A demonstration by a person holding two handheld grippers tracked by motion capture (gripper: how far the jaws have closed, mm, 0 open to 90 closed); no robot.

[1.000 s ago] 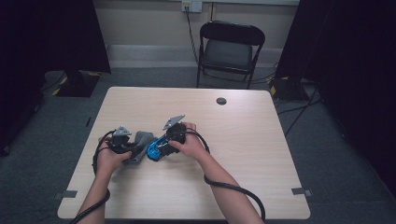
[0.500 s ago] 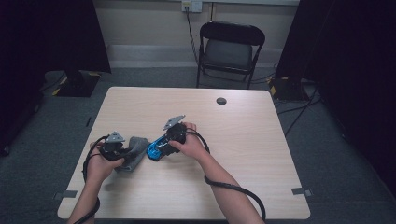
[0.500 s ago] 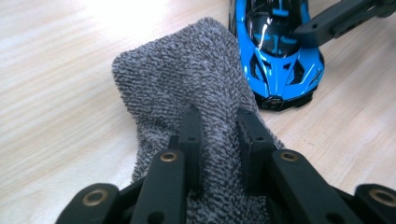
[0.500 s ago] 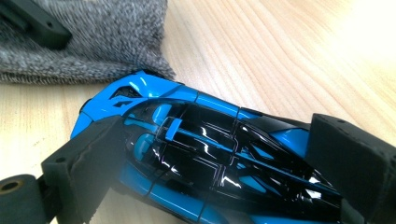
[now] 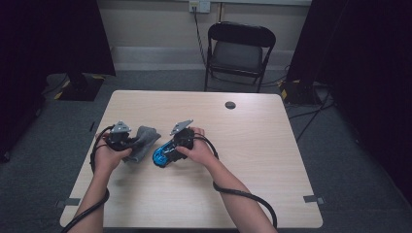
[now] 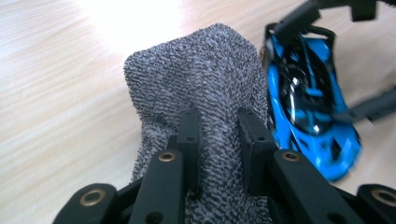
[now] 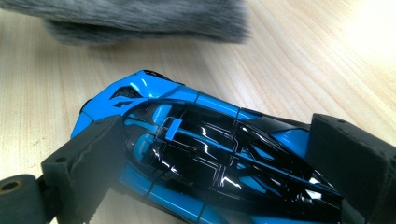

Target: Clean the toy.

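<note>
A grey knitted cloth [image 6: 205, 70] is pinched between the jaws of my left gripper [image 6: 218, 116]. Its free end hangs toward the blue and black toy car [image 6: 308, 102]. From above, the left gripper [image 5: 127, 141] holds the cloth [image 5: 145, 138] just left of the car [image 5: 163, 155]. My right gripper [image 5: 171, 149] is shut on the car, which lies on the wooden table [image 5: 252, 160]. In the right gripper view, the right gripper [image 7: 222, 156] has one pad on each side of the car [image 7: 201, 140], and the cloth [image 7: 140, 18] hangs blurred beyond it.
A small black round cap [image 5: 230, 105] lies on the far part of the table. A black folding chair [image 5: 240, 48] stands behind the table. Cables trail from both grippers along the person's forearms toward the near edge.
The left hand has lifted a little and shifted toward the far side, carrying the cloth with it. The right hand and the car have stayed put.
</note>
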